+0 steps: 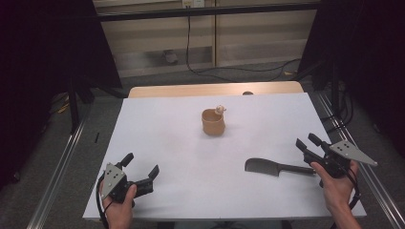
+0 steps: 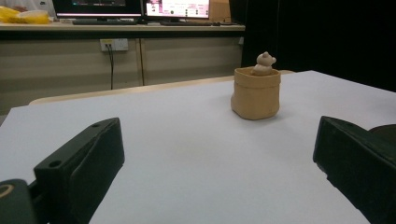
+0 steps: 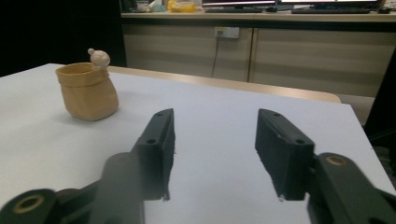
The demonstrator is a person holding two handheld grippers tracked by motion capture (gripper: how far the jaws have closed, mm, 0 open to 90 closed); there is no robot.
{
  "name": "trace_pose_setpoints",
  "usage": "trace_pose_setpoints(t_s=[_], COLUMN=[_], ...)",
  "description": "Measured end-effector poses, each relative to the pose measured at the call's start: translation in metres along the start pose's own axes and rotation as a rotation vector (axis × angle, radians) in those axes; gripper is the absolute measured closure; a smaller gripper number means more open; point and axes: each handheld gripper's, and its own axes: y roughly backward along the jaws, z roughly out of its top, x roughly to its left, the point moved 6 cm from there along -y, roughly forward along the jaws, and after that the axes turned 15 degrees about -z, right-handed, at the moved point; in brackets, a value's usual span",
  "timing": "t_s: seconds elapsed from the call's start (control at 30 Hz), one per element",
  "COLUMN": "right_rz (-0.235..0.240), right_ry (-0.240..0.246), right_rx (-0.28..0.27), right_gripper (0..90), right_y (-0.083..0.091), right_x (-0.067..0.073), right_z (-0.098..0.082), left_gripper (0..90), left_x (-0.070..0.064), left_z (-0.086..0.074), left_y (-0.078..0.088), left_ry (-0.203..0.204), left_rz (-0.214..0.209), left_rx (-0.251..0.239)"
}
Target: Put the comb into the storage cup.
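Item: dark cleaver (image 1: 272, 167), flat on white table (image 1: 191, 191), handle just beside right gripper (image 1: 305, 142). Jaws half-parted, empty. Left gripper (image 1: 141, 167) agape, empty. Tan cup (image 1: 213, 122) well apart. Advised: lower over handle, square jaws across it, close firmly.

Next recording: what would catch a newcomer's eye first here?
The tan cup with a small pale figure on its rim stands alone mid-table. A dark toy cleaver lies on the white table just left of the right gripper, whose jaws hold nothing. The left gripper rests open near the front edge.
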Motion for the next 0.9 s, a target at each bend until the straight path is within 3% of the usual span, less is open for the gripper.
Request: trace_pose_setpoints(t_s=[0.07,0.2,0.23,0.33,0.47,0.6,0.77,0.9], right_rz=[0.011,0.017,0.029,0.041,0.067,0.101,0.125,0.127], right_ry=[0.004,-0.012,-0.019,-0.008,-0.032,-0.035,-0.047,-0.015], right_rx=[0.007,0.037,0.044,0.050,0.060,0.089,0.142,0.209], right_gripper=[58.6,61.0,68.2,75.8,81.4,89.7,90.0,90.0], right_y=[0.000,0.000,0.000,0.001,0.002,0.002,0.004,0.003], right_x=[0.000,-0.001,-0.002,-0.002,0.000,0.001,0.003,-0.003], right_z=[0.000,-0.001,-0.001,-0.001,0.002,0.002,0.005,0.012], left_gripper=[2.1,2.1,2.1,2.1,2.1,2.1,2.1,2.1], left_x=[0.000,0.002,0.002,0.002,0.002,0.002,0.004,0.006], left_z=[0.000,0.001,0.001,0.001,-0.001,-0.003,0.000,-0.002], left_y=[0.000,0.001,0.001,0.001,0.001,0.000,-0.001,-0.002], left_ry=[0.001,-0.010,-0.010,-0.012,0.023,0.026,0.008,0.006], left_rz=[0.001,0.011,0.005,0.009,-0.003,0.002,0.017,0.016], left_rx=[0.000,0.003,0.002,0.003,0.006,0.018,0.003,0.015])
